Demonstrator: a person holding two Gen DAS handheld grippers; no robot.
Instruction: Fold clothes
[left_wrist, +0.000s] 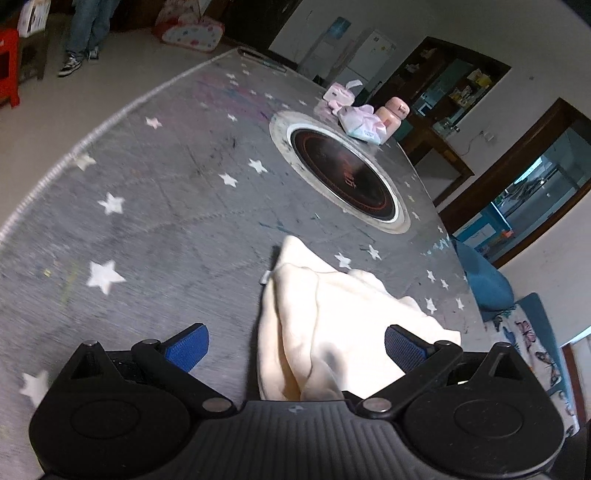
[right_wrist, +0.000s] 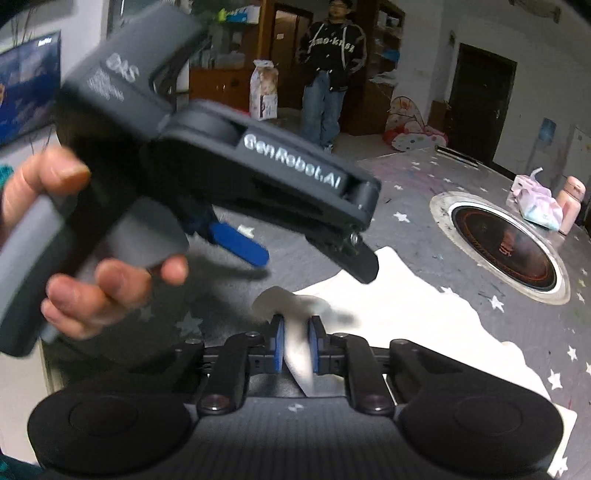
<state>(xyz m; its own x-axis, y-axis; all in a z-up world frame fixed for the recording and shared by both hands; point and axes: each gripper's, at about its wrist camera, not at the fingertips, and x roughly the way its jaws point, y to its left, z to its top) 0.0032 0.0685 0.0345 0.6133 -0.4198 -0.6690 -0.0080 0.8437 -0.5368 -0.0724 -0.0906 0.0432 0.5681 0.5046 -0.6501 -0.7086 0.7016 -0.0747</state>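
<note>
Between the blue pads of the right gripper (right_wrist: 295, 345) sits a fold of the one cream garment (right_wrist: 413, 314), the jaws nearly together and pinching the cloth. From that pinch the garment spreads ahead and to the right across the grey star-printed tablecloth (right_wrist: 535, 332).

Up and to the left of the right gripper, a hand (right_wrist: 74, 266) carries the left gripper (left_wrist: 295, 343), whose side reads "GenRobot.AI". Its jaws stand wide apart, and in its own view the cream cloth lies bunched between its two blue pads (left_wrist: 186, 347) without either one touching it.

Farther ahead of both grippers one round black cooktop (left_wrist: 343, 181) is set into the table, with red lettering on it too blurred to read. Beyond it at the far edge stand one pink bottle (left_wrist: 392, 117) and two pale pink tissue packs (left_wrist: 360, 123).

Across the room ahead of the right gripper, one person (right_wrist: 332, 66) stands in jeans and a dark jacket; its chest print cannot be read for certain.
</note>
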